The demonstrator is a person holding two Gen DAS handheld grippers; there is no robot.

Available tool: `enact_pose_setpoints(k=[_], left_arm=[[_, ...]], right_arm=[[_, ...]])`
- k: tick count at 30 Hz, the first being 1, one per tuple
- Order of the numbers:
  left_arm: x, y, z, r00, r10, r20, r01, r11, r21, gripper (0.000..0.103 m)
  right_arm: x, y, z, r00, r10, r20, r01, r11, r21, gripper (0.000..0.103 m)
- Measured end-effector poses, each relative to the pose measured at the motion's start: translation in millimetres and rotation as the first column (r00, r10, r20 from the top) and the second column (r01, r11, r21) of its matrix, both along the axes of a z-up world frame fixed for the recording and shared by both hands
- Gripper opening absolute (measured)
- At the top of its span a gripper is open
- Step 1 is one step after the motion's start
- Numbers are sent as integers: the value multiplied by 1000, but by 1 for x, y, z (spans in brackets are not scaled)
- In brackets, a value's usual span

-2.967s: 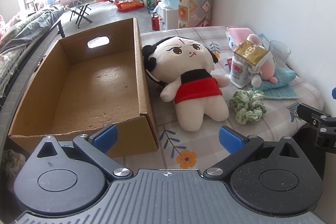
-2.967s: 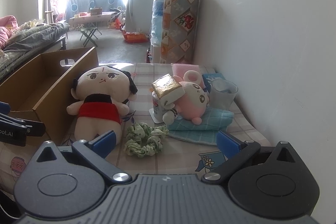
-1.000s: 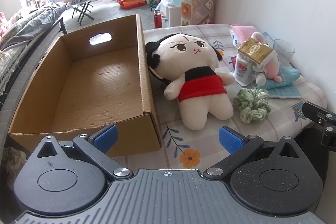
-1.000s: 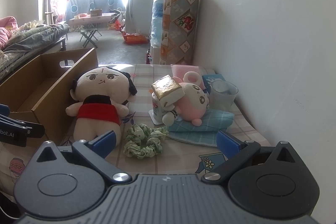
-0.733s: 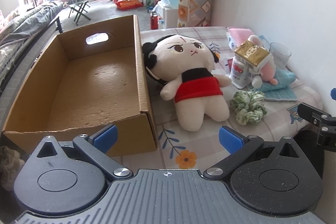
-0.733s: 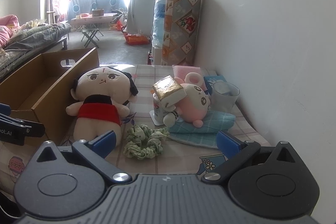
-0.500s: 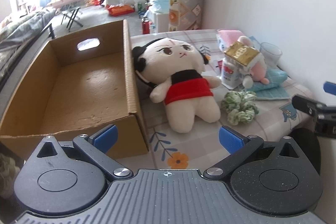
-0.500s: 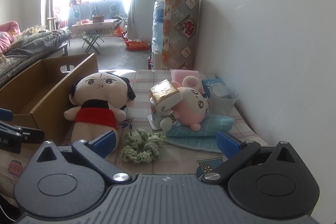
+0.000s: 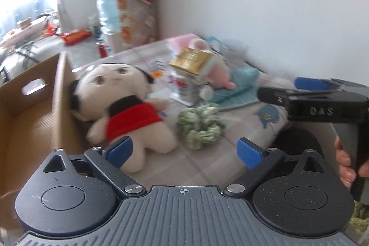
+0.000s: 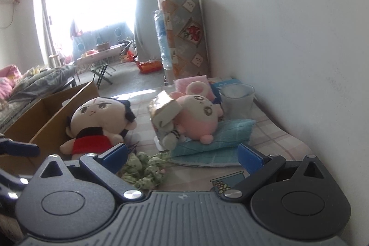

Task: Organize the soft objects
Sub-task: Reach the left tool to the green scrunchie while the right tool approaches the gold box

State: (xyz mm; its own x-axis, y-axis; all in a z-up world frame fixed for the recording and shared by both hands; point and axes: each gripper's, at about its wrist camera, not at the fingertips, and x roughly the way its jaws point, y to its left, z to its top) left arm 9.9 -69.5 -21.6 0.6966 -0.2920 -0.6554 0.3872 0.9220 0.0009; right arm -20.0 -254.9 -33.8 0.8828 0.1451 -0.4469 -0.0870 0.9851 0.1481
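Only one piece of lettering is showing clearly — raised capitals reading "DAS" on the black side of the right gripper (image 9: 299,87), at the right of the left wrist view. Print on the gold-topped carton (image 9: 191,75) is blurring — not readable.

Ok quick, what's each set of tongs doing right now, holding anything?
Left tongs: closing from wide, nothing between the pads yet; doll just ahead.
Right tongs: open, empty, above the green scrunchie.
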Motion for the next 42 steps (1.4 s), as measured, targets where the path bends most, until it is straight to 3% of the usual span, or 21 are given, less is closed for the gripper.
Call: enact_pose_setpoints(k=[6, 11, 18, 22, 26, 37, 39, 41, 42], left_arm=[[21, -36, -14, 995, -99, -26, 100, 994, 39, 80], [39, -58, -25, 990, -140, -37, 142, 986, 86, 60], [71, -84, -47, 981, -164, -106, 179, 974, 142, 54], [86, -93, -64, 978, -141, -155, 169, 967, 189, 25], [90, -90, -73, 980, -96, -175, 133, 967, 217, 14], [54, -58, -65, 972, -108, -208, 144, 975, 167, 17], [49, -52, -64, 973, -104, -208, 139, 977, 164, 28], [45, -49, -64, 974, -93, -208, 126, 980, 154, 55], [46, -46, -64, 974, -84, -209, 116, 983, 145, 61]], right_arm=[[19, -24, -11, 1000, 9, -13, -8, 995, 97, 89], [38, -38, -14, 1000, 26, 4, -26, 986, 166, 77], [54, -49, -32, 999, 37, -13, -34, 979, 203, 68], [56, -54, -38, 999, 38, -20, -33, 977, 211, 67], [56, -56, -39, 999, 37, -17, -33, 977, 212, 66], [52, -44, -24, 996, 84, 9, -84, 976, 200, 66], [52, -40, -23, 995, 95, 6, -94, 976, 194, 66], [53, -36, -21, 995, 101, -3, -98, 979, 181, 67], [53, -34, -21, 994, 107, -8, -104, 979, 174, 69]])
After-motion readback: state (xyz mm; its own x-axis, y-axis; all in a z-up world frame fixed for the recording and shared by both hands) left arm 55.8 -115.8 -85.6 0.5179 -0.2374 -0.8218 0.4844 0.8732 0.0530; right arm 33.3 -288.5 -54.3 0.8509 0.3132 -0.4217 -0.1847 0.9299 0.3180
